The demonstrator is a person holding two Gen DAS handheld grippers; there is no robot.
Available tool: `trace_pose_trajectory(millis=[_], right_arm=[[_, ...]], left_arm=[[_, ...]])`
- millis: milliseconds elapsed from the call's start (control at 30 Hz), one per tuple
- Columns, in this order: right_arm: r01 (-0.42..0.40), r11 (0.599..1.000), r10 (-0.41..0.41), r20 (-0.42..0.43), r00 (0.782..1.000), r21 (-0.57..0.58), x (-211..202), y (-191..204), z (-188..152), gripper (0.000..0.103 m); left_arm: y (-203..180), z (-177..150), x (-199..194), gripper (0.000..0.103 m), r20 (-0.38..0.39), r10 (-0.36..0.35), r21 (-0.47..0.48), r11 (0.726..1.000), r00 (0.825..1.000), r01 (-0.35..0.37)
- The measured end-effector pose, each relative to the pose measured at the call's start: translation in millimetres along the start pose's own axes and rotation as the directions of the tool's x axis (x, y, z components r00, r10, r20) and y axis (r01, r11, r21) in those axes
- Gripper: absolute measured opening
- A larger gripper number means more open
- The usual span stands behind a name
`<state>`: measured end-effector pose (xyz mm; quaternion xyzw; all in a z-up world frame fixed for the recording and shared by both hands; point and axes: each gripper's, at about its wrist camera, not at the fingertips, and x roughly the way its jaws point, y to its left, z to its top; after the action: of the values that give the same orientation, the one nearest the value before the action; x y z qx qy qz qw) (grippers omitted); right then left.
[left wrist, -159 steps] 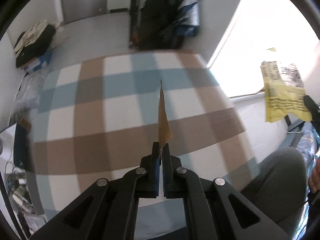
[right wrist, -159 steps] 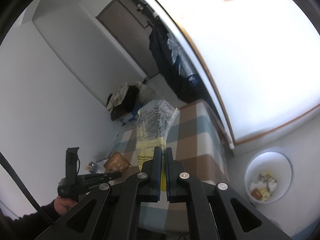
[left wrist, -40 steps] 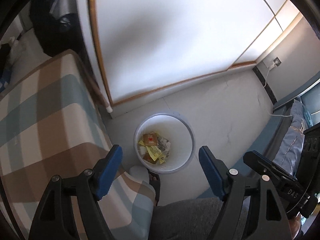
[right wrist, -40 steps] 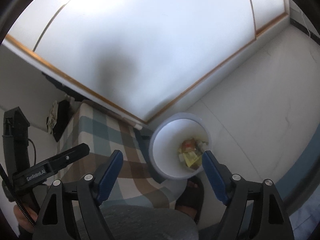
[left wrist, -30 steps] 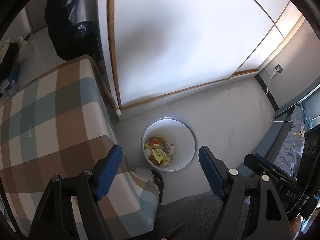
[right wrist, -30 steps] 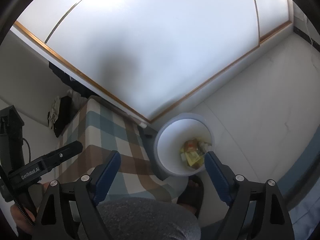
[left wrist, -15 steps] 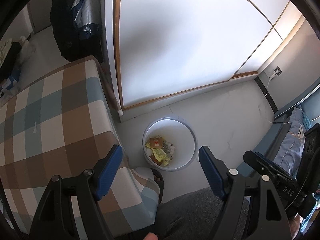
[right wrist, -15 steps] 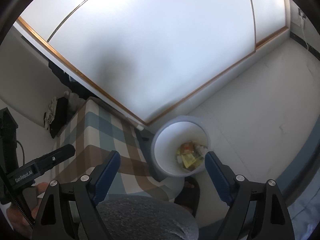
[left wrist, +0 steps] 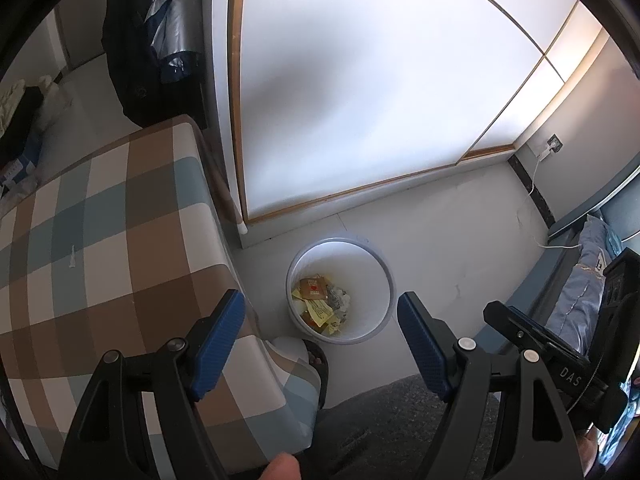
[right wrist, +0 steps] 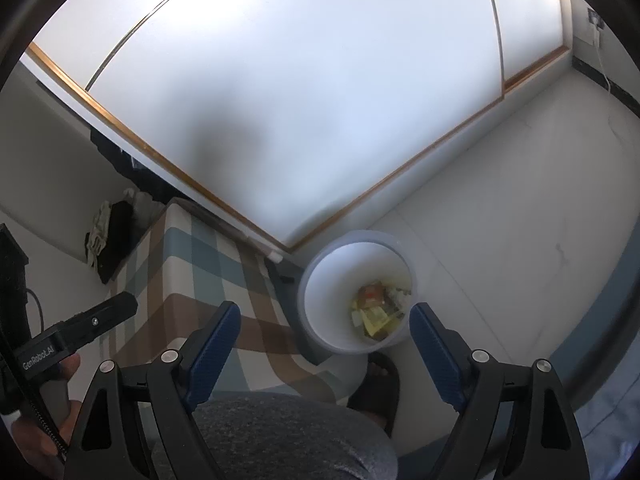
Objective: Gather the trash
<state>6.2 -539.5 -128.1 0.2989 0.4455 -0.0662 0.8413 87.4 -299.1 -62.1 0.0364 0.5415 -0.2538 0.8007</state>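
**Both wrappers gone from the fingers into the bin**

Since five seconds ago the brown and yellow wrappers have left both grippers. Left gripper and right gripper hang spread wide, empty. Ahead between the fingers, the bin stands upright on the floor, mouth up. Wrappers lie jumbled inside, beside the checked bed.

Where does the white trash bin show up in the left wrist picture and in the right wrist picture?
Left wrist: white trash bin sits on the floor just below centre, between the open fingers, wrappers inside.
Right wrist: the bin is lower centre, right of the checked tablecloth.
Shared landmark: the checked tablecloth, left of the bin in both.
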Motion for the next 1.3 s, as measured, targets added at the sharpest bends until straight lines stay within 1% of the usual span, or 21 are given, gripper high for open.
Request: trace_pose_trajectory(millis=[167,433,933,1167,1300], right_arm=[[0.004,1.0,-0.004,-0.004,1.0,0.003,-0.7,0.3,0.2,0.087],[0.007,1.0,-0.007,-0.002,1.0,0.006,-1.5,-0.4,0.2,0.087],[0.003,1.0,-0.003,0.002,1.0,0.013,-1.0,-2.2,0.6,0.087],[0.0,1.0,0.0,0.005,1.0,0.016,-1.2,-2.6,0.0,0.087],[-0.004,1.0,0.004,0.007,1.0,0.015,-0.7,-2.2,0.4,0.087]], left_arm=[[1.3,-1.0,0.3,0.076,-0.001,0.007,-0.003,1.0,1.0,-0.007],[1.0,0.6,0.7,0.076,-0.012,-0.003,-0.009,1.0,1.0,0.003],[-3.8,0.7,0.4,0.076,-0.01,0.018,0.005,1.0,1.0,-0.018],[-5.0,-0.4,0.4,0.076,-0.002,0.008,0.009,1.0,1.0,-0.008],[-3.4,-0.2,4.1,0.076,-0.011,0.007,0.007,1.0,1.0,-0.007]])
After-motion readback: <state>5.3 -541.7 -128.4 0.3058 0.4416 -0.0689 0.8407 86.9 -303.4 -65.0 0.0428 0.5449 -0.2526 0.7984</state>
